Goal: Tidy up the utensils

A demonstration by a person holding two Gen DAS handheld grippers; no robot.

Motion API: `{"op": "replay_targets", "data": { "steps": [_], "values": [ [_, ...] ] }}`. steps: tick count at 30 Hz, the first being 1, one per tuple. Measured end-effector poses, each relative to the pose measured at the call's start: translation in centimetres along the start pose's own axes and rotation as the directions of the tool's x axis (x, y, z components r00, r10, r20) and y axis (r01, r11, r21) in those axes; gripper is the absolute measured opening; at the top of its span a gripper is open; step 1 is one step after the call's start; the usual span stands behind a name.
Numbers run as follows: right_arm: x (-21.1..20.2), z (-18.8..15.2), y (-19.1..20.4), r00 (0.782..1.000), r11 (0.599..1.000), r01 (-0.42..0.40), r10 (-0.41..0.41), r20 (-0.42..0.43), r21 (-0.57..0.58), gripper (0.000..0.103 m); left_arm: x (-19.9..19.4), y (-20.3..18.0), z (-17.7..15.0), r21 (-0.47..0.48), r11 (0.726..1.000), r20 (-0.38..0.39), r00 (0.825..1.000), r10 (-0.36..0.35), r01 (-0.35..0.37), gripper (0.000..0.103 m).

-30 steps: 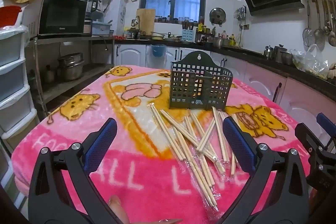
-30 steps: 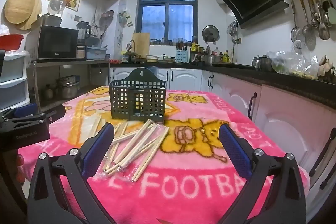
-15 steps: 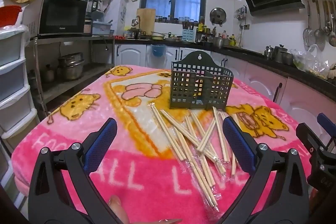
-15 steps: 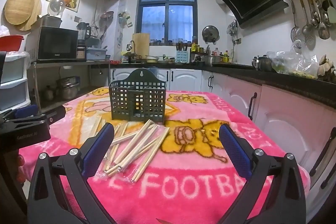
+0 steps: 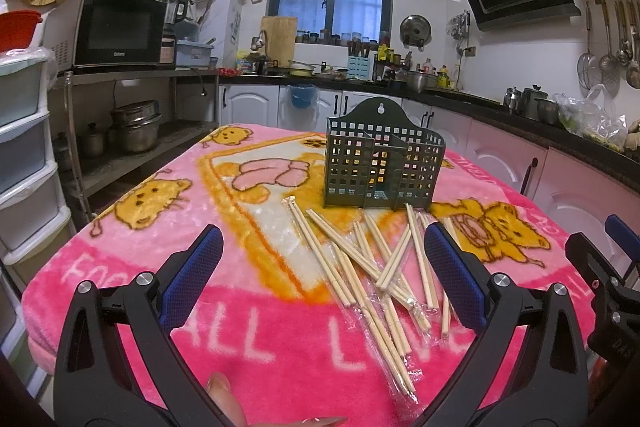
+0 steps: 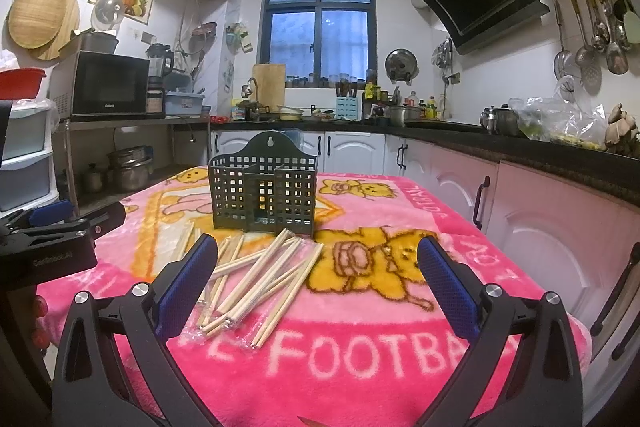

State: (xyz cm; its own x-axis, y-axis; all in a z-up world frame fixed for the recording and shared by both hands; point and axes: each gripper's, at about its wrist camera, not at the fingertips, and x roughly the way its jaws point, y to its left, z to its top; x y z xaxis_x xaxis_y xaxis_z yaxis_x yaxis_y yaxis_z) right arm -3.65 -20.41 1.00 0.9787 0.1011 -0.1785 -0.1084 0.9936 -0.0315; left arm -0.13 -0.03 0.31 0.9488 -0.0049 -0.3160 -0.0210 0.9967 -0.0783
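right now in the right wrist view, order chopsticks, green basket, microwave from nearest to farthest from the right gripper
1. chopsticks, on the blanket by the right gripper, toward its left finger
2. green basket, upright just behind them
3. microwave, far left on the shelf

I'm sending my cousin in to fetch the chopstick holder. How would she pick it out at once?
Go to the table under the pink cartoon blanket. Near its middle, past the loose wrapped chopsticks, stands the holder: a dark green plastic basket with square-grid walls. It is the only upright thing there, with an arched back and a hanging hole.
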Motion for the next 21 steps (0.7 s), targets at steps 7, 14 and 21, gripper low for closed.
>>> {"op": "replay_targets", "data": {
  "steps": [7, 14, 21],
  "values": [
    [0.03, -0.03, 0.02, 1.0, 1.0, 0.001, -0.001, -0.001, 0.001, 0.097, 0.18, 0.22, 0.03, -0.001, 1.0, 0.0, 1.0, 0.0, 0.0, 0.093],
    [0.07, -0.01, 0.02, 1.0, 1.0, -0.002, 0.002, -0.003, 0.0, 0.097, 0.17, 0.33, 0.18, 0.0, 1.0, 0.0, 1.0, 0.0, 0.0, 0.093],
    [0.06, -0.03, 0.01, 1.0, 1.0, -0.001, 0.001, -0.005, 0.002, 0.097, 0.1, 0.4, 0.15, 0.001, 1.0, 0.001, 1.0, 0.002, -0.002, 0.093]
  ]
}}
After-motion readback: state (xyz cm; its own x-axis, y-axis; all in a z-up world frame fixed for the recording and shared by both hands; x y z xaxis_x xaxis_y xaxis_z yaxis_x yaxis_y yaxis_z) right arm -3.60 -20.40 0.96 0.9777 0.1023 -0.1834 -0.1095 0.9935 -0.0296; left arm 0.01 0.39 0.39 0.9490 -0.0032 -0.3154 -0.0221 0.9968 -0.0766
